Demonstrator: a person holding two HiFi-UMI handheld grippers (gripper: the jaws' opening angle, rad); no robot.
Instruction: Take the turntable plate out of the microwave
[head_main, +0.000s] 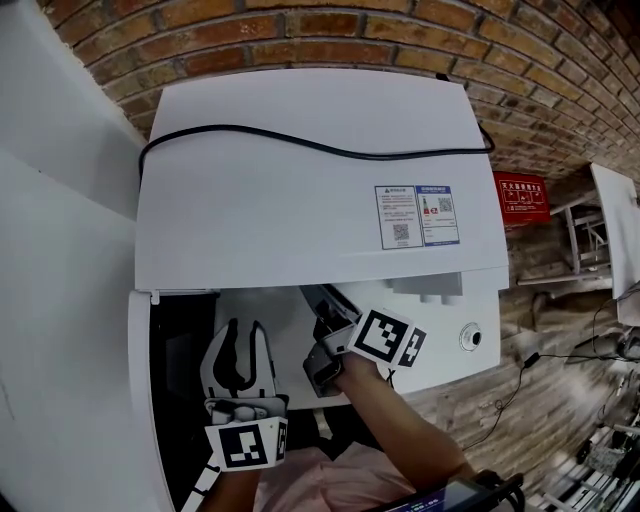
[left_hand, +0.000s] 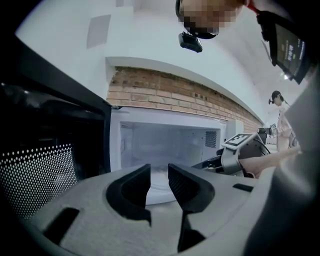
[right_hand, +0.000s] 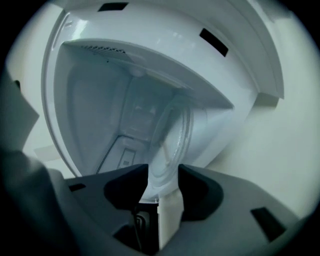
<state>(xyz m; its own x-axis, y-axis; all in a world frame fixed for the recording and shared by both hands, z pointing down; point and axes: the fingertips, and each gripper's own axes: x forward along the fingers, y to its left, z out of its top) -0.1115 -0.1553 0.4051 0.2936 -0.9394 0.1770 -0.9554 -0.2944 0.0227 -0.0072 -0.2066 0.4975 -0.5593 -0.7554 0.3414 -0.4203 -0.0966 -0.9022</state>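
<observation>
- The turntable plate (right_hand: 172, 142) lies flat inside the open microwave (head_main: 300, 180), not yet lifted.
- My right claw (right_hand: 162, 185), rolled and half open, lines up on its near rim, gripping nothing.
- My left claw (left_hand: 159, 187) hangs outside, open and empty.
- Next, I judge: ease in and close on the rim.

Head view: high above, looking steeply down onto microwave (head_main: 300, 180) top, mid-range.
Left gripper view: low, near level, facing open cavity (left_hand: 165, 145) from short way back.
Right gripper view: close at cavity mouth, apparently rolled sideways.
Both gripper views share cavity interior.
</observation>
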